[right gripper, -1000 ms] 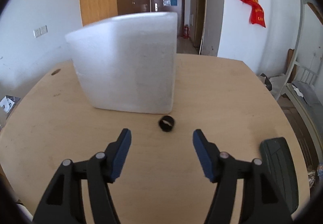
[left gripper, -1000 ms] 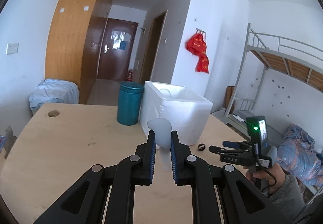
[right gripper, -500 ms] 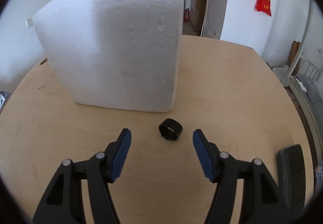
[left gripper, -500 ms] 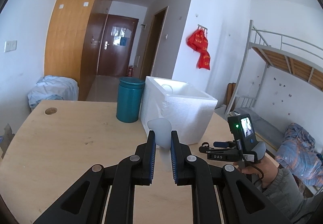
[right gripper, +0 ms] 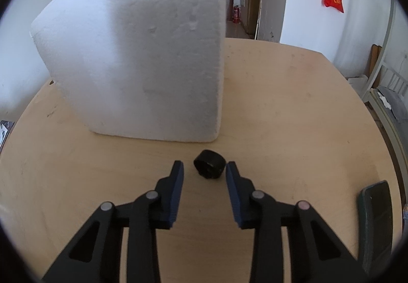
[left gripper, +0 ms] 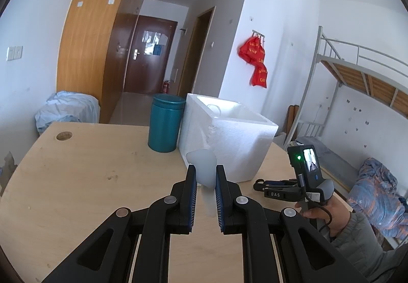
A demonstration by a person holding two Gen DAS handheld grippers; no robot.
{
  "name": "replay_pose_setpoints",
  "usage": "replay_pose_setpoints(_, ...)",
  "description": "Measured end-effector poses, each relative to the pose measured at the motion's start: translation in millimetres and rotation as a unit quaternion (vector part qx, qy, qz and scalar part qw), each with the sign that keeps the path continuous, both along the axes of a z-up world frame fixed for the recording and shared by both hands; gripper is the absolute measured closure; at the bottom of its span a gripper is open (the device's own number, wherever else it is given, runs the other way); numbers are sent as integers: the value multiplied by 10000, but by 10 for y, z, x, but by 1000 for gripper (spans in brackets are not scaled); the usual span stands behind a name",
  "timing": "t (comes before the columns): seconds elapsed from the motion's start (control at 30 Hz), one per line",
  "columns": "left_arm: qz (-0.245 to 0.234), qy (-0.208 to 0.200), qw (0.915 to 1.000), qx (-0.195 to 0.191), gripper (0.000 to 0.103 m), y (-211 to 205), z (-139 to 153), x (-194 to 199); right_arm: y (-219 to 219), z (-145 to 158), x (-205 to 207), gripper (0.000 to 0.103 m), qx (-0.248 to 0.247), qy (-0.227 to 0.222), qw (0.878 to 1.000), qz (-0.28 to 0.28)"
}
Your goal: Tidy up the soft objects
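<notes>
Your left claw (left gripper: 206,176) is clenched on a pale, translucent soft piece (left gripper: 202,164), which sticks up between the blue pads above the wooden worktop (left gripper: 76,181). Your right claw (right gripper: 204,168) points down at the worktop with its jaws closing; a small black ring-shaped object (right gripper: 210,164) lies flat on the wood between the fingertips, just beside the right pad, and the pads do not yet press it. A white foam box (right gripper: 142,53), open at the top, stands on the worktop just beyond the black ring. A teal cylindrical canister (left gripper: 165,123) stands upright, close against the box's far left side. A dark flat object (right gripper: 376,221) lies at the worktop's right edge, well apart from the ring.
</notes>
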State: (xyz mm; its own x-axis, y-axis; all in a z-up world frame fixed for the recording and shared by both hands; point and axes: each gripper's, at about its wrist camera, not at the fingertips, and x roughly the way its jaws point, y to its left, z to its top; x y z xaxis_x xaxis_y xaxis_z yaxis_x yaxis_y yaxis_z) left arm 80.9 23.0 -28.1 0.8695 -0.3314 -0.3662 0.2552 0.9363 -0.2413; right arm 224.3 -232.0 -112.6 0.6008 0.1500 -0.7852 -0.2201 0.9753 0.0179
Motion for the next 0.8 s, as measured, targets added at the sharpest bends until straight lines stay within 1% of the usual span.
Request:
replay_pose_setpoints(0.17, 30, 2, 10000, 5, 89, -5, 13, -11, 23, -28, 53, 65, -34, 32, 10000, 42)
replay_pose_setpoints(0.2, 40, -1, 10000, 2, 89, -4, 14, -13, 27, -32, 59, 68, -11, 38, 10000, 55)
replay_pose_setpoints(0.23, 42, 8, 10000, 0, 89, -3, 15, -14, 29, -31, 60, 76, 14, 47, 10000, 70)
replay_pose_setpoints(0.37, 34, 44, 10000, 12, 89, -2, 19, -18, -1, 3, 38, 80, 162, 26, 9999, 54)
replay_pose_setpoints(0.47, 13, 50, 10000, 1, 89, -8, 29, -25, -21, 49, -14, 80, 219, -33, 9997, 44)
replay_pose_setpoints(0.57, -5, 10, 10000, 29, 89, -30, 66, -36, -34, 161, -109, 80, 315, -179, 9993, 55)
replay_pose_setpoints(0.8, -88, -126, 9999, 68, 89, -108, 164, -61, 40, 550, -459, 80, 613, -661, 9957, 220)
